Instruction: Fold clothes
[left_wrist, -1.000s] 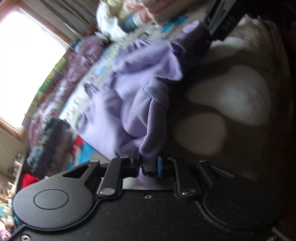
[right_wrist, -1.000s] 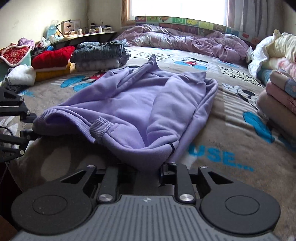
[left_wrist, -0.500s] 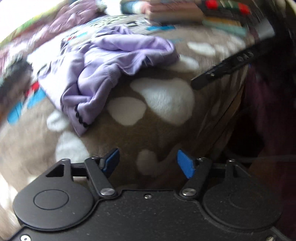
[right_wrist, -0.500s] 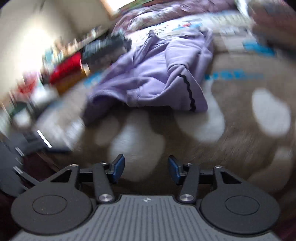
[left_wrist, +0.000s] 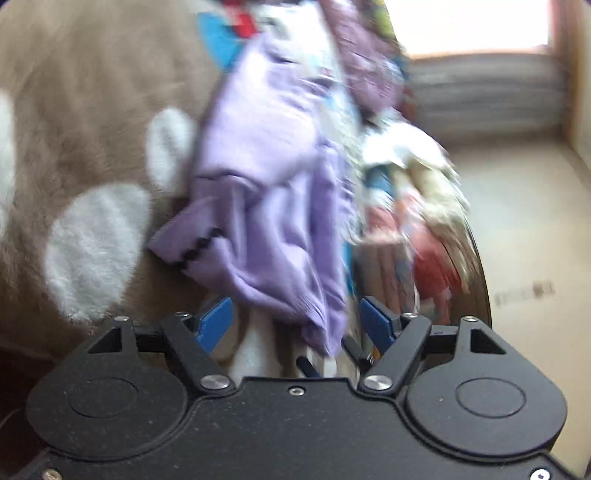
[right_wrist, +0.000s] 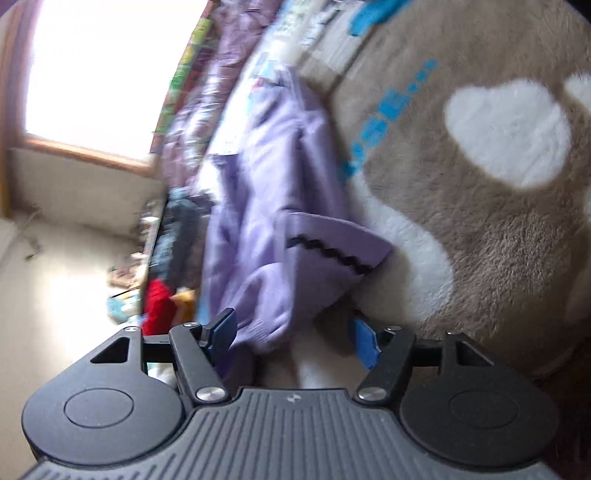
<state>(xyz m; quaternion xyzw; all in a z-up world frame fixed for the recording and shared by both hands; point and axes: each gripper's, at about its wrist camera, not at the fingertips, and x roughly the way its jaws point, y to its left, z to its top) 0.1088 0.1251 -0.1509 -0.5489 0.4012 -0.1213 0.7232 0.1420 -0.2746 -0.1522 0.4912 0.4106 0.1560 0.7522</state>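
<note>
A lilac sweatshirt (left_wrist: 273, 177) with a black zigzag trim lies crumpled on the brown blanket (left_wrist: 85, 110) with white patches. My left gripper (left_wrist: 295, 325) hovers at its near edge, rolled on its side. Its jaws are opening, and a fold of the cloth hangs loose between the blue pads (left_wrist: 216, 325) without being pressed. In the right wrist view the same sweatshirt (right_wrist: 266, 184) runs away from my right gripper (right_wrist: 291, 334). Those jaws are also opening; a cuffed end of the cloth lies between the pads (right_wrist: 364, 341), unpinched. Both views are blurred.
A pile of folded clothes (left_wrist: 417, 221) stands just beyond the sweatshirt, with a purple quilt (left_wrist: 365, 66) and a bright window (left_wrist: 469, 26) behind it. Red (right_wrist: 159, 302) and dark (right_wrist: 177, 229) folded clothes sit on the other side. The blanket edge drops off near both grippers.
Both grippers were shut on the sweatshirt's near edge a second ago; they have let go, opened wide and rolled strongly. The sweatshirt has dropped onto the blanket in a rumpled heap.
</note>
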